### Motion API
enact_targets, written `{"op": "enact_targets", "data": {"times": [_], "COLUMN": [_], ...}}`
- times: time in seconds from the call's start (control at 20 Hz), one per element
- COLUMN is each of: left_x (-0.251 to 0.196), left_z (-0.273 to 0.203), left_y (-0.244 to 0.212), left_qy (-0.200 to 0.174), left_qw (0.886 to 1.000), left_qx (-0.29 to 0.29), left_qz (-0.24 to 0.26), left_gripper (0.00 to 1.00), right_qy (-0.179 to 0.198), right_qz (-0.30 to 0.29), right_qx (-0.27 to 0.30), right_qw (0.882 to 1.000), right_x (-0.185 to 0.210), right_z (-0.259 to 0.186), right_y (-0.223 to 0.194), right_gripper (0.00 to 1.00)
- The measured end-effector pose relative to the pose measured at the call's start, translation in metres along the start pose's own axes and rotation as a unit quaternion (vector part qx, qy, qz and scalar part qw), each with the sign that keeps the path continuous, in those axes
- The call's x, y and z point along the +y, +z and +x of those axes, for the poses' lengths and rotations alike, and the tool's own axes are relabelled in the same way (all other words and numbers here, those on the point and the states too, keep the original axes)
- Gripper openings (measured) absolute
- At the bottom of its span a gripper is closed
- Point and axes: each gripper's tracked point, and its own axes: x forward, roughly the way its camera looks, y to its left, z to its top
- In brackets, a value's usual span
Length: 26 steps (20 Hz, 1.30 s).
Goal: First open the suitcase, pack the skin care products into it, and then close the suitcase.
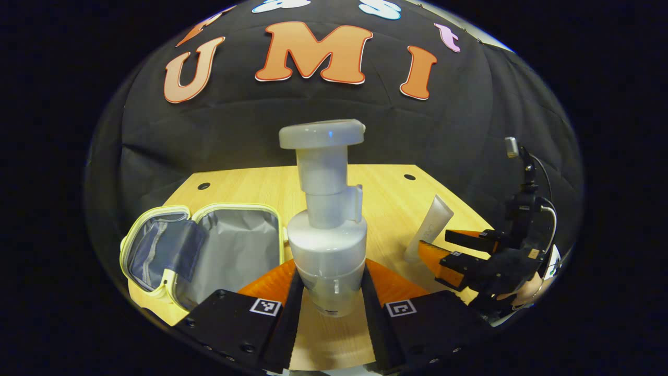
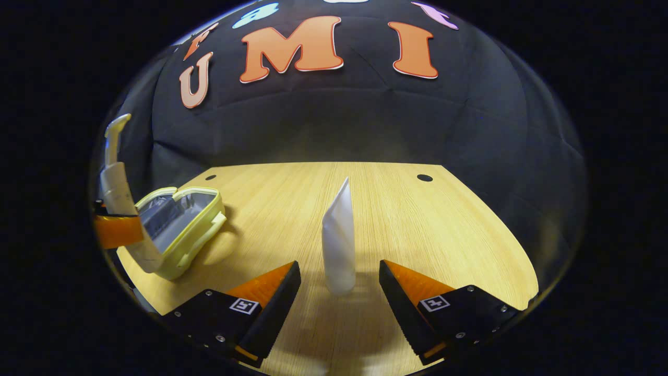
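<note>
Your left hand-held gripper [image 1: 330,292] clamps the pump bottle [image 1: 326,224] upright, above the table [image 1: 386,193]. The open suitcase [image 1: 209,250] lies near the table's left edge. Your right hand-held gripper [image 2: 339,292] stands spread around the upright tube [image 2: 339,245], apart from it.

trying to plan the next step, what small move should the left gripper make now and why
Probably carry the pump bottle left and lower it into the open suitcase. The left gripper is shut on the bottle and holds it upright, and the suitcase lies open beside it with nothing visible inside. The right gripper is open around the standing tube, so that can follow.
</note>
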Motion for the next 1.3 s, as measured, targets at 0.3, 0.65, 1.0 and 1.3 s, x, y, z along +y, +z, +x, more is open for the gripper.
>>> {"op": "enact_targets", "data": {"times": [0.3,0.65,1.0,1.3], "left_x": [0.034,0.05,0.087,0.148], "left_z": [-0.015,-0.028,-0.032,-0.037], "left_y": [-0.021,-0.042,-0.009,0.038], "left_qy": [0.019,0.029,-0.003,-0.04], "left_qw": [1.0,0.999,0.998,0.996], "left_qx": [0.019,0.039,0.047,0.081], "left_qz": [0.006,-0.012,-0.031,0.001], "left_gripper": [0.58,0.58,0.58,0.58], "right_qy": [-0.008,-0.02,-0.004,0.055], "right_qz": [-0.015,-0.019,-0.005,0.06], "right_qx": [0.006,0.021,0.026,0.019], "right_qw": [1.0,0.999,1.0,0.997], "right_x": [0.006,0.0,0.018,0.088], "right_z": [0.021,0.037,0.008,-0.034], "right_y": [-0.011,-0.018,0.012,0.07], "right_gripper": [0.82,0.52,0.41,0.4]}}
